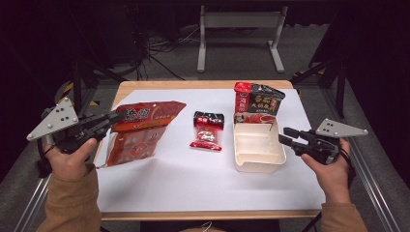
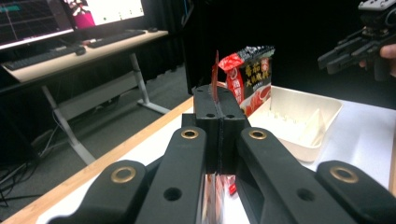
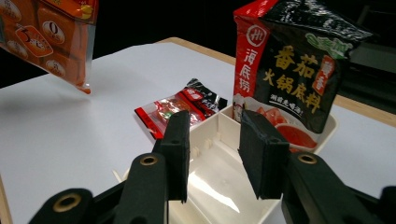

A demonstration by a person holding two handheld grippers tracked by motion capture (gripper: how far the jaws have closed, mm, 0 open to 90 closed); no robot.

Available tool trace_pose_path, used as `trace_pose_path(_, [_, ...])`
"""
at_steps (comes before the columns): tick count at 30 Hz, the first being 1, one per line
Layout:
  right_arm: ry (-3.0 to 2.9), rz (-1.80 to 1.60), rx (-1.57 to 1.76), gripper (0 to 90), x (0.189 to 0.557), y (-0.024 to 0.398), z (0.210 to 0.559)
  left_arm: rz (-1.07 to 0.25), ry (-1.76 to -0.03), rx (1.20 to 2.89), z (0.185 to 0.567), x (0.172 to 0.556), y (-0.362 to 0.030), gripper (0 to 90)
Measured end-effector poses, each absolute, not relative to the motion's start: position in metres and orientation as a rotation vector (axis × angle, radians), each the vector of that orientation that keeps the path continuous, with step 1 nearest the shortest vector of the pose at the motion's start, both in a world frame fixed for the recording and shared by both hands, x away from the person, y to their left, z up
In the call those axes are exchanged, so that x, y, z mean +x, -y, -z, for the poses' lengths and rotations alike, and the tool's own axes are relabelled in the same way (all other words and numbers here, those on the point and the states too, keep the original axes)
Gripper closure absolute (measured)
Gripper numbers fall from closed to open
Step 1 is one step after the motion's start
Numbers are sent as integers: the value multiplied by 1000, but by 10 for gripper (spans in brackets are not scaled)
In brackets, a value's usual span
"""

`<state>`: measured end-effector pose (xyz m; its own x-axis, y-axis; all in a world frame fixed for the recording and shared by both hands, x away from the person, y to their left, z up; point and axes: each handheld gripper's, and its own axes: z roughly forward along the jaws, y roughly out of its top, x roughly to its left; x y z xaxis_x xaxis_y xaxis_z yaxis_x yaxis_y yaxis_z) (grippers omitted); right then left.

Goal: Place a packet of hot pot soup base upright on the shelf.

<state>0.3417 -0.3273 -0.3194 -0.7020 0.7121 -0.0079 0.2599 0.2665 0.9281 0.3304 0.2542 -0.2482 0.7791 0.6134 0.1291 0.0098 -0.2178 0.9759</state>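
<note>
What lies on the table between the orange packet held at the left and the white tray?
In the high view, a small red and black packet lies on the white sheet between the orange packet and the white tray. It touches neither.

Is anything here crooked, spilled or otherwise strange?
Nothing is spilled or torn. The black and red packet stands upright at the far end of the white tray instead of lying flat, and the orange packet hangs tilted from the left claw.
</note>
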Motion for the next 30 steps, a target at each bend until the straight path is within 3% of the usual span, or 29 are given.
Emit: trace_pose_path(30, [-2168, -1627, 605, 464, 336, 237, 295, -446, -320, 1716, 248, 323, -197, 900])
